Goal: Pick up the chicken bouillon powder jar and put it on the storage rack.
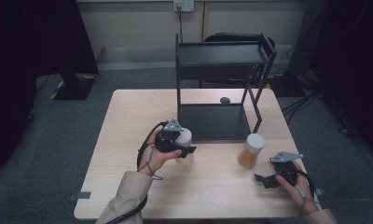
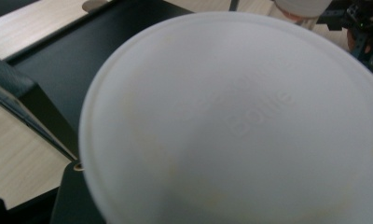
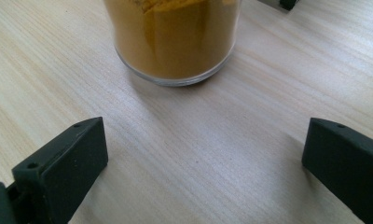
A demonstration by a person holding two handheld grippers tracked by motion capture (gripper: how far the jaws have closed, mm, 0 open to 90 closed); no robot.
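The left hand-held gripper [image 1: 183,151] pinches a white-lidded jar [image 1: 185,145] of pale contents, held just above the worktop [image 1: 128,116] before the black shelf rack [image 1: 217,121]. The right hand-held gripper [image 3: 203,158] rests with jaws spread, facing a jar of orange powder [image 3: 173,37] just beside the rack. Both jars look like glass: rigid, smooth, breakable, best gripped around the body below the lid.

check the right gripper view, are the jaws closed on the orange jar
No, the right gripper has its jaws spread wide over bare table, and the orange jar stands apart beyond them.
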